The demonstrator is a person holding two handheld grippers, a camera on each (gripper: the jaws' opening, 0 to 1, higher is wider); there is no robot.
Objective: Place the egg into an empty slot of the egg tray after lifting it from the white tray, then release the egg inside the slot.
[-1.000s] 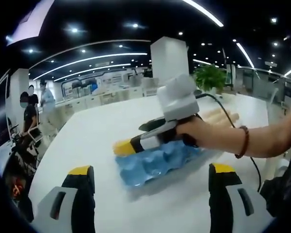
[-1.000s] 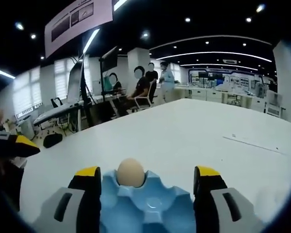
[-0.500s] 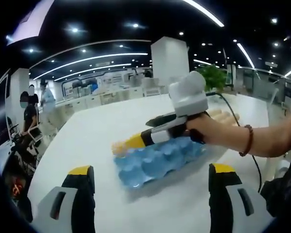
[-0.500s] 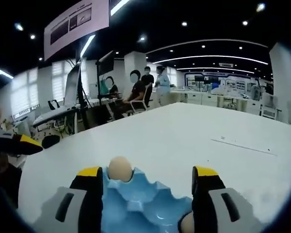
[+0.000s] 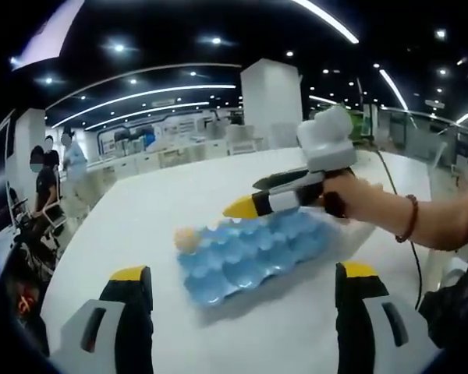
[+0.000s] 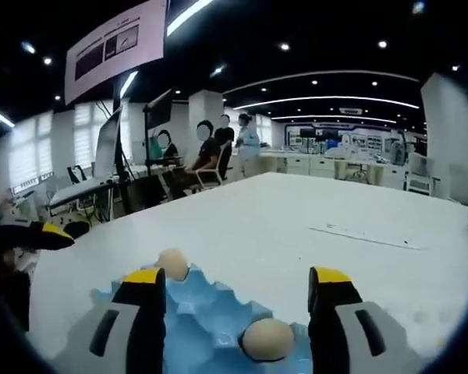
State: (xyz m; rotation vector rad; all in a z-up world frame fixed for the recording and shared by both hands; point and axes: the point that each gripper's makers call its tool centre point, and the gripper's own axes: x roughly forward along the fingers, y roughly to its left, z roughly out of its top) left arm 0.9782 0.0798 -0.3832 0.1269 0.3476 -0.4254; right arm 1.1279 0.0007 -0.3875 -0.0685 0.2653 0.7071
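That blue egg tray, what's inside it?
The blue egg tray holds two eggs in the right gripper view: a far egg and a near egg. The right tongs hide some slots, so more eggs can't be excluded.

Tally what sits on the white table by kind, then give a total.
Eggs: 2, one at the far corner slot and one nearer, between the jaws.
Blue egg tray: 1.
Total: 3.
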